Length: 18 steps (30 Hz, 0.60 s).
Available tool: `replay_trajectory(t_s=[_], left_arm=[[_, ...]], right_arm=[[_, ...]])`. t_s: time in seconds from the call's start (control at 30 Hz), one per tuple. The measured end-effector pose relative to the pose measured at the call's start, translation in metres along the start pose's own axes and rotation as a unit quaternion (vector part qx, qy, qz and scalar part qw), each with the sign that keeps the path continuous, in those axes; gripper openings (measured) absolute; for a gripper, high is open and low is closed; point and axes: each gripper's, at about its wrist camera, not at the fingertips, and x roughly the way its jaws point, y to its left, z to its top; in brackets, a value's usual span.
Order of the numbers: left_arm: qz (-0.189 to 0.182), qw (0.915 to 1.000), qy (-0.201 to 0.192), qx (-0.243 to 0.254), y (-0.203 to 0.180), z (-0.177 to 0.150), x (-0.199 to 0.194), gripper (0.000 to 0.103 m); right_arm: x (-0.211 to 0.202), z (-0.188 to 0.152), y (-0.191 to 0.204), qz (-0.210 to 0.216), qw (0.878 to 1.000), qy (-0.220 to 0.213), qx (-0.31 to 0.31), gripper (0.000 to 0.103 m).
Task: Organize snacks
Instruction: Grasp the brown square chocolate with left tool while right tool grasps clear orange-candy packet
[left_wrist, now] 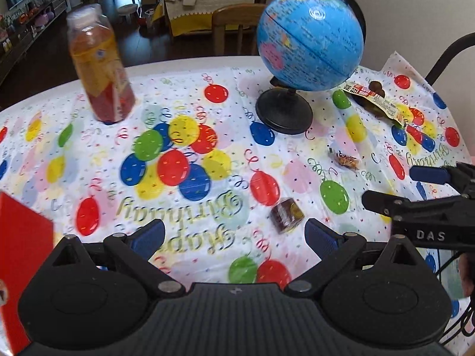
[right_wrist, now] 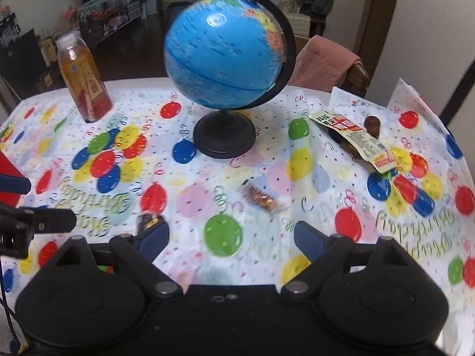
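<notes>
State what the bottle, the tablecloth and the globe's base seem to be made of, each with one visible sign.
Bottle: clear plastic, probably; the amber drink shows through.
Tablecloth: thin printed plastic sheet, apparently; it creases and lifts at the far edge.
Globe's base: black, semi-gloss, likely plastic; faint sheen, though metal is possible.

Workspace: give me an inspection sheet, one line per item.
Surface: table under a balloon-print birthday cloth.
Job's things: dark wrapped snack; small amber wrapped snack; long labelled snack pack; all lying loose on the cloth.
Clutter: globe on a black stand; drink bottle upright; red box at the left edge.
Grippers: left gripper open, nothing between its fingers; right gripper open, nothing between its fingers.
Cables: black cables by the right gripper.
Surroundings: wooden chair behind the table; living-room furniture beyond.
</notes>
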Motion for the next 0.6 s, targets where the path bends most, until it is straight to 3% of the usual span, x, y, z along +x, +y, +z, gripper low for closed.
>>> replay_trajectory(t_s=[0.2, 0.6], left_arm=[[0.017, 0.9997, 0.016, -0.004, -0.018, 0.005, 0.029, 0.101], [0.005, 0.9973, 0.067, -0.030, -0.031, 0.011, 0.077, 0.098]], right_arm=[[0.037, 0.011, -0.016, 0.009, 1.000, 0.020, -0.019, 0.075], [0.093, 0.028, -0.036, 0.015, 0.999, 0.047, -0.007, 0.053]])
